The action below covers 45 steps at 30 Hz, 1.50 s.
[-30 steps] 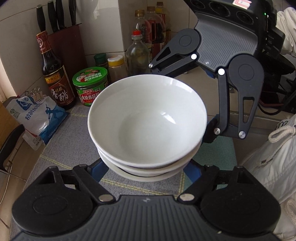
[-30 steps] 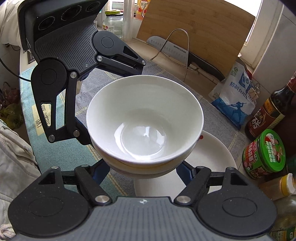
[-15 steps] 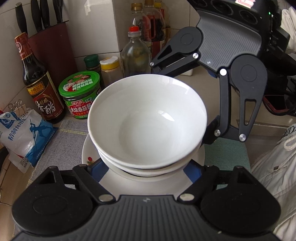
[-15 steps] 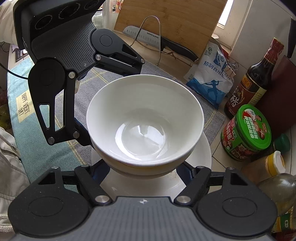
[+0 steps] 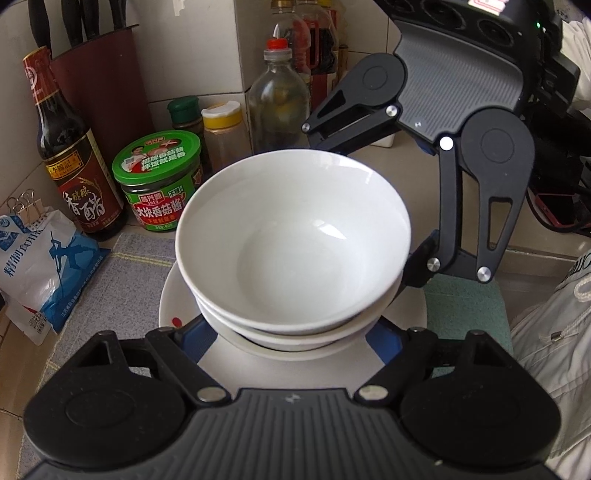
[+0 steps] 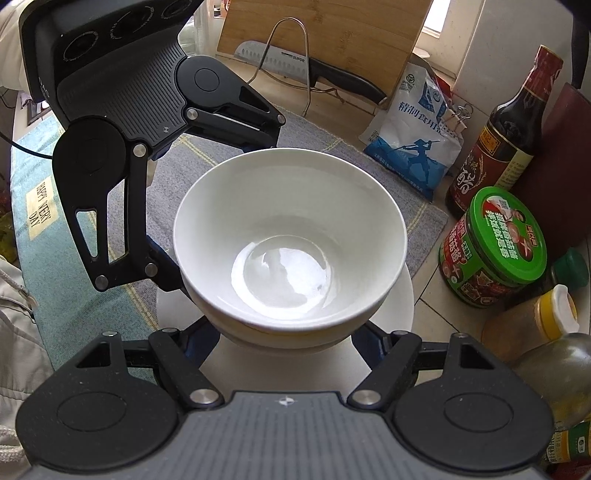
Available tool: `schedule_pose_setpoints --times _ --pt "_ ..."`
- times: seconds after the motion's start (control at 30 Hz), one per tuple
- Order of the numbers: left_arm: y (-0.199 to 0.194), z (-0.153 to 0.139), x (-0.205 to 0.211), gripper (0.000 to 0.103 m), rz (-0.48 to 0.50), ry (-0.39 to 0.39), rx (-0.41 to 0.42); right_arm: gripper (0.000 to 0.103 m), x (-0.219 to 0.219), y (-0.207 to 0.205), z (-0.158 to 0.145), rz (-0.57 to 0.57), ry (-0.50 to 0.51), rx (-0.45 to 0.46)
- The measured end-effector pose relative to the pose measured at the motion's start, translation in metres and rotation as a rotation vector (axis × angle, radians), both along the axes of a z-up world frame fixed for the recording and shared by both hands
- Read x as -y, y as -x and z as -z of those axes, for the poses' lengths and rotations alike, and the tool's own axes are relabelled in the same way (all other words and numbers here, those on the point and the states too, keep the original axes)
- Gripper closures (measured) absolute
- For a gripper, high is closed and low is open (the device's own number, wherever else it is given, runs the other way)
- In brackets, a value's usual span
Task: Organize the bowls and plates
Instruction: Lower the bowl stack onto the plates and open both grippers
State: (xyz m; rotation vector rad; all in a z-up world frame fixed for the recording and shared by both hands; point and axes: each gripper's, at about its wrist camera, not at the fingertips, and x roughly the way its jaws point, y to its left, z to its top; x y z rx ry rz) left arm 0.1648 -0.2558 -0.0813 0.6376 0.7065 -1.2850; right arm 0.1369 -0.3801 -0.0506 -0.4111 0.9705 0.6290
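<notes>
Your left gripper (image 5: 291,332) and right gripper (image 6: 284,332) both pinch the stack of white bowls (image 5: 293,240) from opposite sides, fingers spread wide around its lower walls. The stack sits over the white plate (image 5: 173,302) on the grey mat (image 5: 122,266) (contact with the plate is hidden, can't tell).

In the left view, the far-left side is crowded: green-lidded jar (image 5: 159,181) just beyond the plate, vinegar bottle (image 5: 74,158) left of it, salt bag (image 5: 40,266) near left, a clear bottle (image 5: 277,103) behind the bowls.

In the right view, the same jar (image 6: 495,251) stands just right of the plate, with a cleaver (image 6: 306,70) and cutting board (image 6: 325,33) far behind.
</notes>
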Motion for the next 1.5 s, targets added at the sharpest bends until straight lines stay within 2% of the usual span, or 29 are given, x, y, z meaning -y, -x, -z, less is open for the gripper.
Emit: schedule_pose_setpoints --times 0.43,0.47,0.5,0.57,0.63,0.7,0.9,1.0,1.2,1.3,1.37,1.4,1.5 --pt "-0.002 0.001 0.0 0.017 0.001 0.008 0.001 0.021 0.0 -0.001 0.001 0.012 -0.004 -0.006" --pt "-0.002 0.002 0.0 0.016 0.0 0.009 0.004 0.019 0.0 0.0 0.001 0.016 -0.003 -0.003" --pt "-0.001 0.002 0.0 0.016 -0.004 0.008 0.006 0.011 0.0 0.0 0.0 0.021 -0.007 0.007" --pt "0.001 0.0 -0.001 0.013 -0.006 0.008 0.01 0.002 0.001 0.001 -0.003 0.034 -0.024 0.022" --pt "0.003 0.001 -0.002 0.007 -0.004 0.002 0.029 0.001 0.001 0.001 -0.005 0.044 -0.026 0.028" --pt "0.005 0.001 -0.006 0.006 -0.012 0.004 0.042 0.001 0.0 0.002 -0.005 0.052 -0.011 0.034" --pt "0.01 -0.005 -0.027 0.006 -0.085 0.042 0.071 0.0 -0.006 0.012 -0.006 0.071 0.013 0.037" --pt "0.012 -0.02 -0.043 0.006 -0.157 0.104 0.097 0.0 -0.009 0.021 -0.013 0.103 0.007 0.054" --pt "0.028 -0.066 -0.082 0.0 -0.33 0.311 0.23 0.0 -0.02 0.043 -0.046 0.213 0.004 0.129" --pt "0.032 -0.075 -0.09 0.0 -0.386 0.313 0.26 0.0 -0.03 0.055 -0.065 0.284 0.008 0.189" --pt "0.033 -0.073 -0.097 0.001 -0.384 0.294 0.209 0.0 -0.035 0.06 -0.072 0.356 0.019 0.207" --pt "0.035 -0.071 -0.1 0.0 -0.394 0.301 0.193 0.0 -0.038 0.063 -0.075 0.42 0.02 0.216" --pt "0.049 -0.065 -0.112 0.0 -0.515 0.319 0.212 0.0 -0.046 0.072 -0.078 0.601 0.01 0.222"
